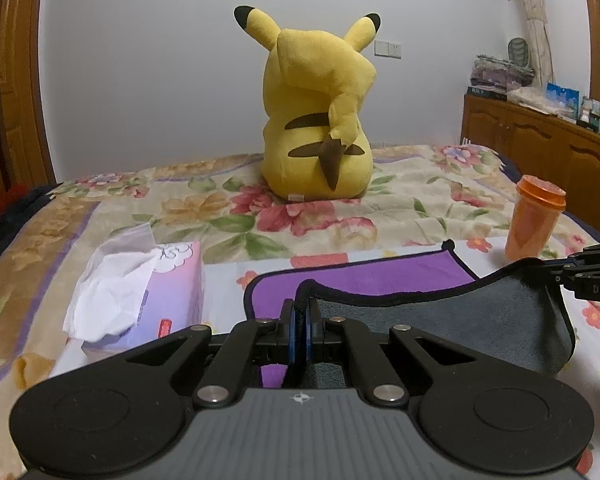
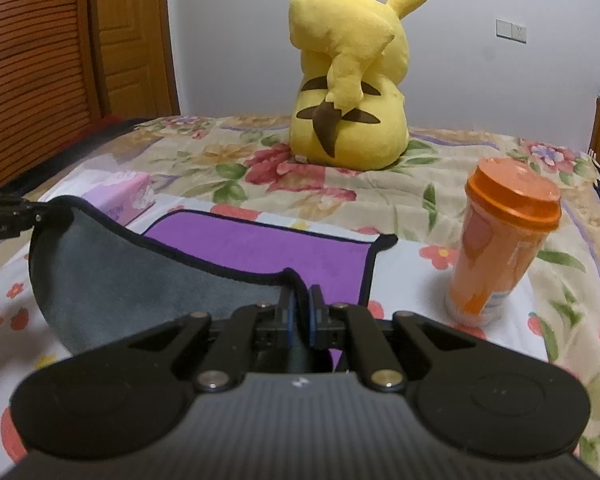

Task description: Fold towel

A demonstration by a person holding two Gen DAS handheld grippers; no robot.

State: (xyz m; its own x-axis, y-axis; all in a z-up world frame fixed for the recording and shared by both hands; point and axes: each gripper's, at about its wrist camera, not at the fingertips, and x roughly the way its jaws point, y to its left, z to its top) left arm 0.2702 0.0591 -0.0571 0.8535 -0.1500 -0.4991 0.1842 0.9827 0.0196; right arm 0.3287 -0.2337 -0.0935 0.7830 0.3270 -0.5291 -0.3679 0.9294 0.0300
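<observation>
Towel (image 1: 440, 312) lies on the floral bedspread (image 1: 320, 224), purple face up on the far half, grey underside showing on the lifted near edge; long axis runs left-right. Left gripper (image 1: 300, 320) has both fingers pressed together on the near-left hem, right gripper (image 2: 300, 312) likewise pinches the near-right hem; edge sags between them. Tissue box (image 1: 152, 292) just left of towel, orange cup (image 2: 496, 252) upright to the right, yellow plush (image 1: 320, 120) far behind, back facing cameras
</observation>
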